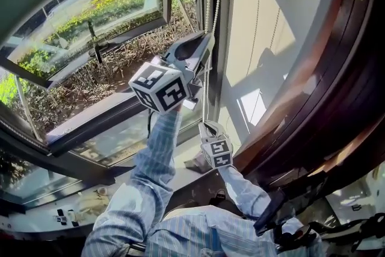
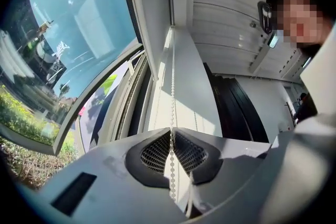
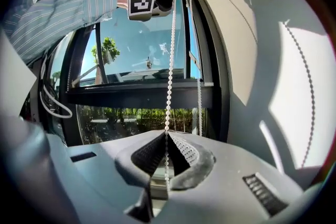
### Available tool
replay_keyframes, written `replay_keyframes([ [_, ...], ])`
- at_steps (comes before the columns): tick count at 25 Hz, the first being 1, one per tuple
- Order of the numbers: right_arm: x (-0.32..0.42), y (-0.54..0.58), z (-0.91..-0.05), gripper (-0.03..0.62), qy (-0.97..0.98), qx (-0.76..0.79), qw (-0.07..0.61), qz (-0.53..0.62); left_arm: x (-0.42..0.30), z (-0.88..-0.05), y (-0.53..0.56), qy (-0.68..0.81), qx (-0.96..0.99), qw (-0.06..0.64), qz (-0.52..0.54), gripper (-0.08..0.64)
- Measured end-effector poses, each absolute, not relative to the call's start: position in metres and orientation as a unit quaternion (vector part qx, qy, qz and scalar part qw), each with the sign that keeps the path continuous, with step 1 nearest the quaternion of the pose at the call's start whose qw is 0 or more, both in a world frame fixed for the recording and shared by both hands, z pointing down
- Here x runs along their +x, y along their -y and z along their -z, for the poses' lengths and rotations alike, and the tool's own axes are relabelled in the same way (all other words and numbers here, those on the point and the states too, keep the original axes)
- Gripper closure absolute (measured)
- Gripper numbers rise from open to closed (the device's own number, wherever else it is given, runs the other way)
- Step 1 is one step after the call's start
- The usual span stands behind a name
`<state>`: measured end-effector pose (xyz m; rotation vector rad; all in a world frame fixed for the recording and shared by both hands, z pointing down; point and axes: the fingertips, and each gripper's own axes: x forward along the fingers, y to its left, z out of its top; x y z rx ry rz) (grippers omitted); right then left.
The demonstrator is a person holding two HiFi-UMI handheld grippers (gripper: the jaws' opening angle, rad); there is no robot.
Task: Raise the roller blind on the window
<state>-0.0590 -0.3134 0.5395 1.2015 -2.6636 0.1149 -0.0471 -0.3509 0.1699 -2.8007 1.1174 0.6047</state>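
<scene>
Far left, a tilted-open dark-framed window [image 1: 90, 63] is showing sunlit shrubs [image 1: 108, 6]. My left gripper [image 2: 171, 130], higher, and my right gripper [image 3: 166, 132], lower, are both clenching the roller blind's white beaded cord [image 3: 169, 76] beside the frame. Right of it, a cream sunlit panel [image 1: 264, 21], blind or wall I cannot tell, is catching shadows.

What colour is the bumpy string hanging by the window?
White. The bead chain shows best in the right gripper view.
</scene>
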Motion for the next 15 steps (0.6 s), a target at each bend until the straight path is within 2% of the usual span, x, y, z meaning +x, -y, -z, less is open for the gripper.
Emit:
replay_keyframes([
  [6, -0.034, 0.288, -0.657, 0.577, 0.878, 0.406, 0.228, -0.111, -0.037, -0.289, 0.363, -0.368, -0.915, -0.069, -0.152, 0.548],
  [11, -0.011, 0.239, -0.772, 0.577, 0.827, 0.367, 0.376, -0.199, -0.026, -0.41, 0.356, -0.387, -0.904, -0.156, -0.095, 0.548],
  [13, -0.001, 0.21, -0.804, 0.577, 0.804, 0.336, 0.431, -0.234, -0.029, -0.456, 0.354, -0.398, -0.893, -0.196, -0.079, 0.548],
  [15, 0.013, 0.191, -0.819, 0.577, 0.793, 0.322, 0.457, -0.241, -0.036, -0.478, 0.35, -0.403, -0.884, -0.22, -0.086, 0.548],
])
